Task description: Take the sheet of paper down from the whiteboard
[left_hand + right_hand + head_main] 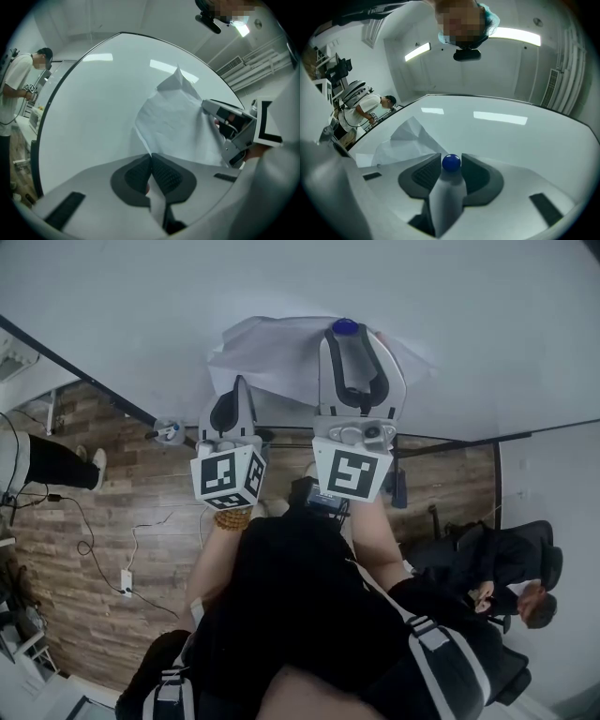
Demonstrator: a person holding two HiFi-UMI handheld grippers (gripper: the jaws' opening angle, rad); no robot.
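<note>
The white sheet of paper (272,352) hangs crumpled against the whiteboard (122,306), its upper corner folded away from the board. My left gripper (234,401) is shut on the sheet's lower edge; the paper (173,124) runs up from between the dark pads (164,176). My right gripper (349,334) is higher on the board, at the sheet's right side, shut on a small blue-headed magnet (451,162) that also shows between its tips in the head view as a blue magnet (345,326). The paper (405,140) lies left of the right gripper, whose body (234,129) shows beside the sheet.
The whiteboard's dark frame (84,376) runs along its lower edge above a wooden floor (112,521) with cables and a power strip (126,582). One person sits at the right (516,592). Another stands at the left (16,89).
</note>
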